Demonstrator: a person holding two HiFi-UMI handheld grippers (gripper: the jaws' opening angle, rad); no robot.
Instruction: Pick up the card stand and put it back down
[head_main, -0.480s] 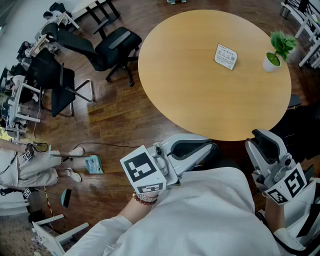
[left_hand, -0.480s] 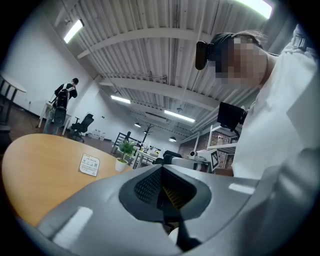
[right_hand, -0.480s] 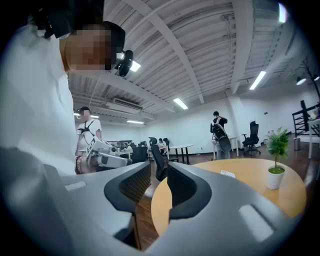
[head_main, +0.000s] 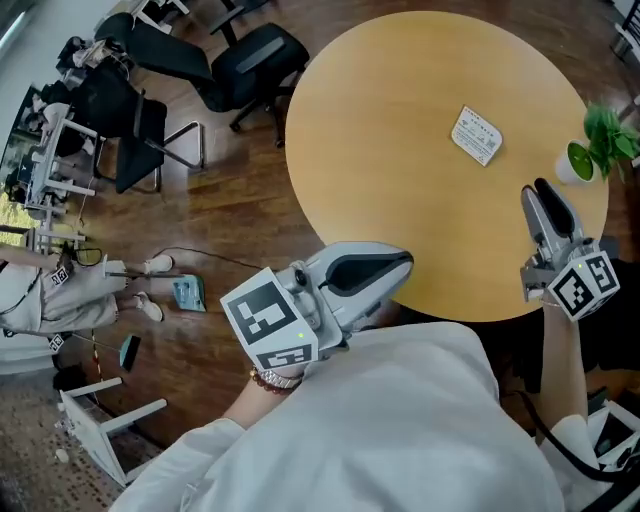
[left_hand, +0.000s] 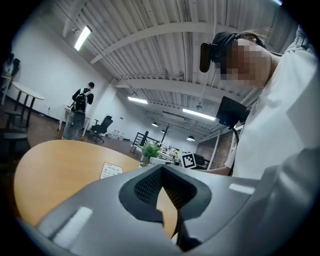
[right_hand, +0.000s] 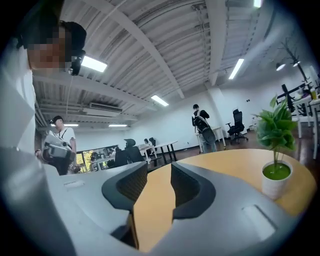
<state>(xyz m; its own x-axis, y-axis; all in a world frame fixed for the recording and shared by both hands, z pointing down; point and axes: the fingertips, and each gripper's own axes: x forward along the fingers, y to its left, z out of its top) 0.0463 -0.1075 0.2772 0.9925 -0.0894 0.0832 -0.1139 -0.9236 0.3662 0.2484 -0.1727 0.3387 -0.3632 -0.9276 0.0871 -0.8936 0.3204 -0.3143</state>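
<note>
The card stand (head_main: 476, 135) is a small white printed card standing on the far right part of the round wooden table (head_main: 400, 120). In the left gripper view the card stand (left_hand: 111, 170) shows small, far ahead on the table. My left gripper (head_main: 403, 260) hovers at the table's near edge, its jaws meeting at the tips with nothing between them. My right gripper (head_main: 541, 192) reaches over the table's right edge, just below a potted plant (head_main: 590, 150). Its jaws stand apart and empty in the right gripper view (right_hand: 159, 182), with the card stand out of that view.
The potted plant (right_hand: 274, 150) in its white pot stands close to the right of my right gripper. Black office chairs (head_main: 250, 60) stand on the wooden floor left of the table. Another person (head_main: 50, 300) and loose items lie at the far left.
My right gripper has moved from beside my body up over the table's right edge, close to the plant. The left gripper stays at the near edge.
</note>
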